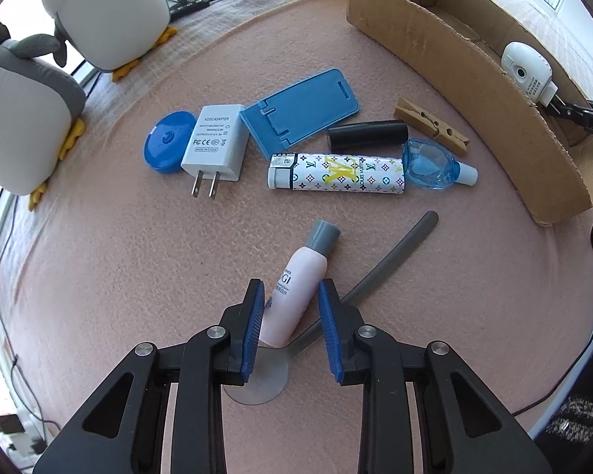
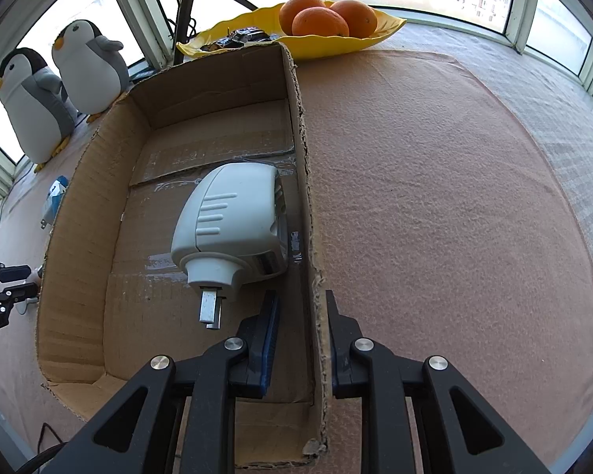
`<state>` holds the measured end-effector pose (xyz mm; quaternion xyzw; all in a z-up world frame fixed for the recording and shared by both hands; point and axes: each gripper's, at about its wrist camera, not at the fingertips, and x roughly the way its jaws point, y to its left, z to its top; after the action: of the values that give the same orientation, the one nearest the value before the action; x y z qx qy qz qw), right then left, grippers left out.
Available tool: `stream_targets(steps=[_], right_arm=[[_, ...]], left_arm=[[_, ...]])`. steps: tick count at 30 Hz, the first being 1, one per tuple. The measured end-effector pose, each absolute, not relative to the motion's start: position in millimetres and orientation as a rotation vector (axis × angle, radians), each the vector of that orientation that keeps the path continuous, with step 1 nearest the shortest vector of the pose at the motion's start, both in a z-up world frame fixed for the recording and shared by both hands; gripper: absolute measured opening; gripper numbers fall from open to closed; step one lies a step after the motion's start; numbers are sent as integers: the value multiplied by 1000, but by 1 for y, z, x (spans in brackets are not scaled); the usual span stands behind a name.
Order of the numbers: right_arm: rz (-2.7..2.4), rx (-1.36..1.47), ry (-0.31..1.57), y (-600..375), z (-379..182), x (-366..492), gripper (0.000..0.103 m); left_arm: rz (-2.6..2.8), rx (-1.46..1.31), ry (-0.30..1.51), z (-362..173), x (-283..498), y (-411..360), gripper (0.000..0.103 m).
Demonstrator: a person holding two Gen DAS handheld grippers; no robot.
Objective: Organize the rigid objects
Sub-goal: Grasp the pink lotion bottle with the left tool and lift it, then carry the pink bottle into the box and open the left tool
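Observation:
A pink bottle (image 1: 300,272) with a grey cap lies on the pink cloth, across a grey spoon (image 1: 391,260). My left gripper (image 1: 291,286) points down over it, its blue pads pressing the bottle's sides. Beyond lie a blue tape measure (image 1: 166,146), a white adapter (image 1: 215,144), a blue stand (image 1: 302,108), a black cylinder (image 1: 367,134), a patterned lighter (image 1: 336,173), a clothespin (image 1: 430,126) and a small blue bottle (image 1: 430,162). The cardboard box (image 2: 83,268) holds a white device (image 2: 233,221). My right gripper (image 2: 300,296) is shut on the box's right wall.
Two plush penguins (image 2: 59,91) stand at the table's far left edge. A yellow dish (image 2: 336,43) with three oranges (image 2: 322,15) sits behind the box. A tripod leg (image 2: 183,12) and cables run by the windows. Bare cloth (image 2: 454,197) spreads right of the box.

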<state>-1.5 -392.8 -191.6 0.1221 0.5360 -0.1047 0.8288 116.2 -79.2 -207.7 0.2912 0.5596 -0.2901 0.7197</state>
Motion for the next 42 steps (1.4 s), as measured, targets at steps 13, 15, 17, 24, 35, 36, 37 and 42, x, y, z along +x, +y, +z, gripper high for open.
stream_targets(steps=[13, 15, 17, 24, 35, 36, 37, 42], right_arm=[[-223, 261, 1136, -393, -192, -2, 19], [-223, 260, 1135, -394, -192, -3, 19], [-224, 257, 1136, -394, -192, -3, 19], [-227, 248, 1137, -392, -191, -2, 19], [-234, 236, 1131, -389, -191, -2, 20], [-234, 235, 1131, -389, -191, -2, 20], [-235, 234, 1131, -388, -191, -2, 20], [-236, 230, 1131, -388, -191, -2, 20]], left_arm=[[-520, 348, 1295, -214, 131, -59, 19], [-501, 287, 1290, -213, 132, -54, 19], [-488, 231, 1289, -211, 132, -49, 19], [-529, 165, 1220, -177, 126, -67, 19], [-710, 183, 1131, -131, 109, -158, 19], [-720, 179, 1129, -130, 107, -164, 19], [-728, 173, 1131, -130, 106, -169, 19], [-748, 188, 1148, -135, 98, -195, 19]])
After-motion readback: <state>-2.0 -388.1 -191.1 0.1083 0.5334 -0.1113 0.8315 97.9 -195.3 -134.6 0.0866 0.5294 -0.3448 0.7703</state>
